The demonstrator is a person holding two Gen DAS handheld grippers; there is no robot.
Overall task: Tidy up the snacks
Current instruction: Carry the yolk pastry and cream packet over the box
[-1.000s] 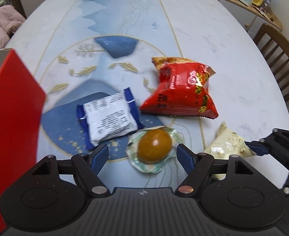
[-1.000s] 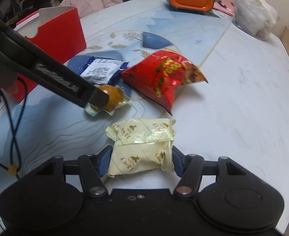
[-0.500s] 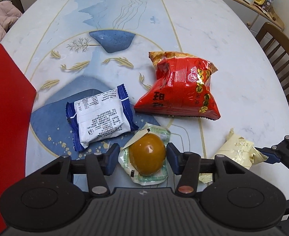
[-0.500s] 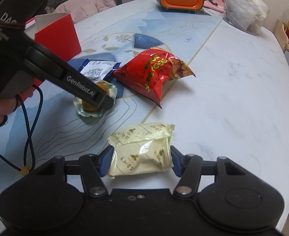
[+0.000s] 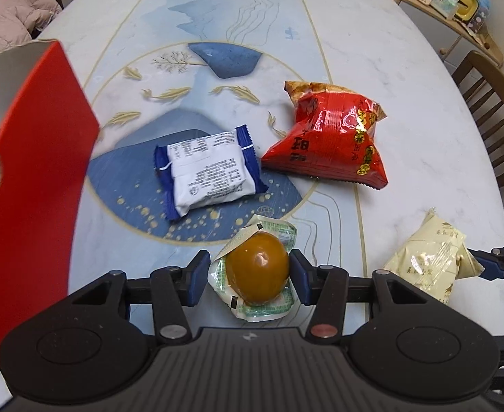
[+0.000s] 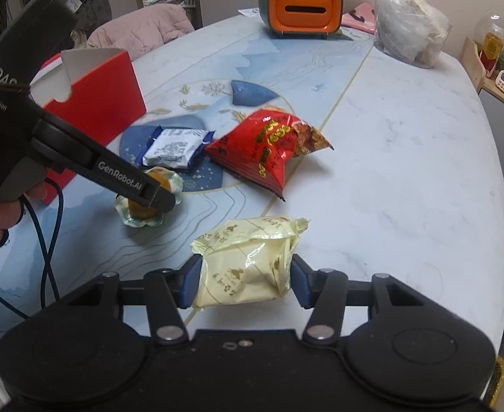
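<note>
We are in the pick-up step: the left tool (image 5: 248, 276) is clamped on the sealed brown egg (image 5: 257, 267), and the right tool (image 6: 245, 279), whose jaws have just been closing, grips the cream packet (image 6: 248, 261) between its pads. Beyond the egg lie the blue-and-white packet (image 5: 209, 171) and the red bag (image 5: 334, 140) on the surface (image 5: 389, 68). Left of the egg stands the red box (image 5: 35, 178). Next, we judge, both loads go up and across to the box.
</note>
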